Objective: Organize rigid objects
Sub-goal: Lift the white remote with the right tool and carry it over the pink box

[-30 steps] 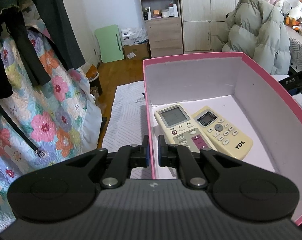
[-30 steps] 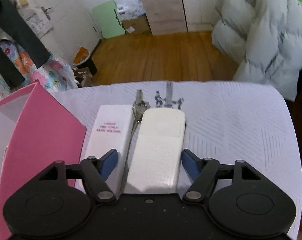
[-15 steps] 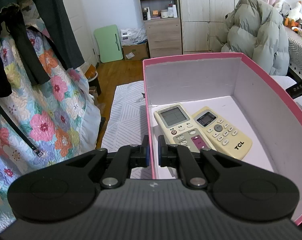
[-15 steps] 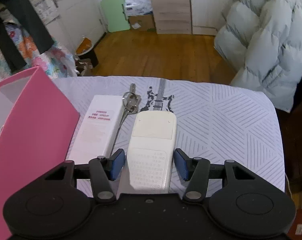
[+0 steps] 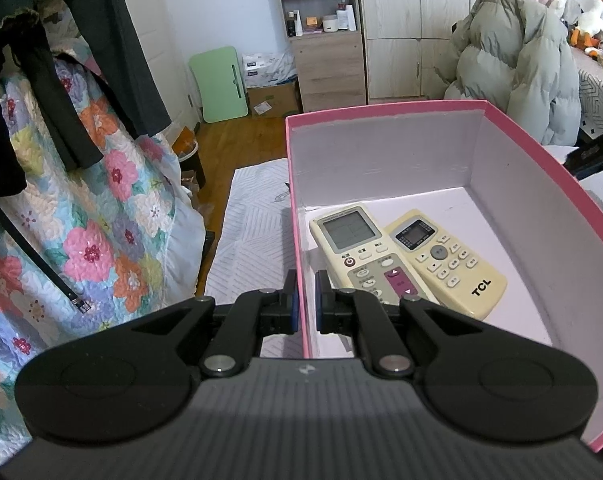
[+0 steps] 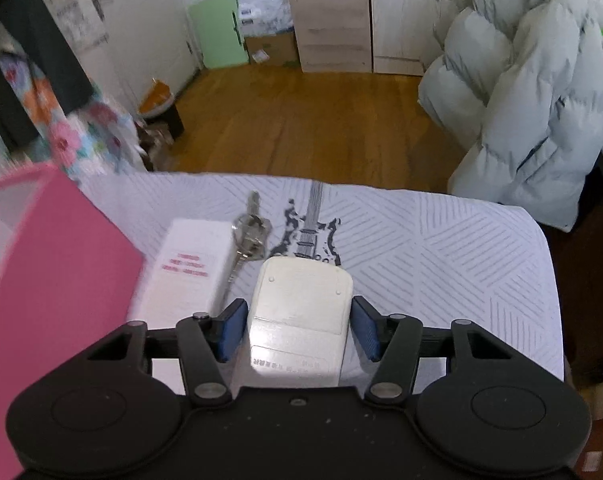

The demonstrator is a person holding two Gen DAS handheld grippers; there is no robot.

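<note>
The face-down white remote [image 6: 299, 316] is now being bracketed more closely by the right gripper [image 6: 299, 328], jaws still apart; the pink box [image 5: 513, 128] wall stays clamped by the left gripper [image 5: 304, 300].

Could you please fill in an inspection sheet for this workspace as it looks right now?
Surface: table under a white patterned cloth with a guitar print.
Job's things: pink box holding two remotes, one marked TCL, one with a larger screen; white remote face down on the cloth; white carton; keys.
Clutter: nothing seen.
Grippers: left gripper clamps the box's wall; right gripper straddles the white remote, pads just apart from it.
Cables: nothing seen.
Surroundings: puffer jacket, floral quilt, wooden floor.
</note>
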